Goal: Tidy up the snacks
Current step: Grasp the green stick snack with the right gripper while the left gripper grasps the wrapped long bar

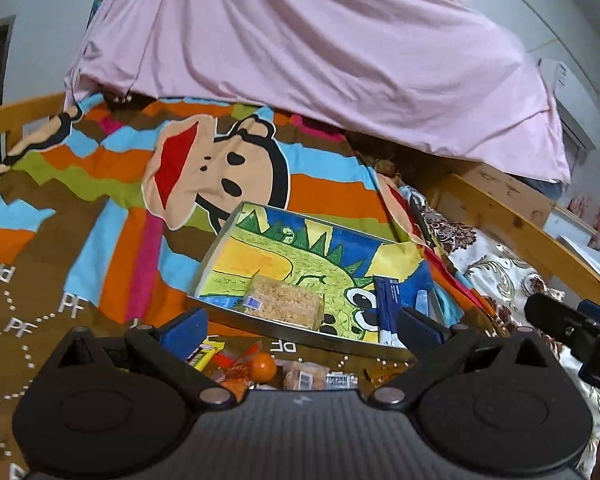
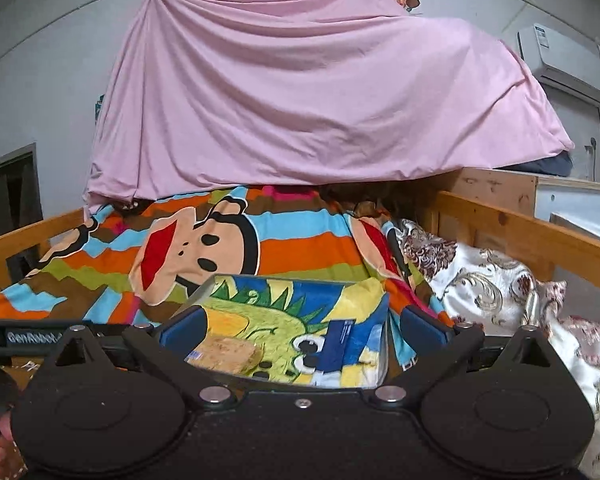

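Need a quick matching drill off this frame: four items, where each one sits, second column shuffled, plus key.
Items:
1. rice crisp block
2. blue packet
3. orange ball
4. pink sheet

Places:
A. on the brown blanket, outside the tray, near the left tool
B. draped high at the back, above the monkey blanket
C. inside the dinosaur tray, left of the blue packet
D. inside the tray, towards its right side

Pairs: 1-C, 2-D, 3-A, 4-B
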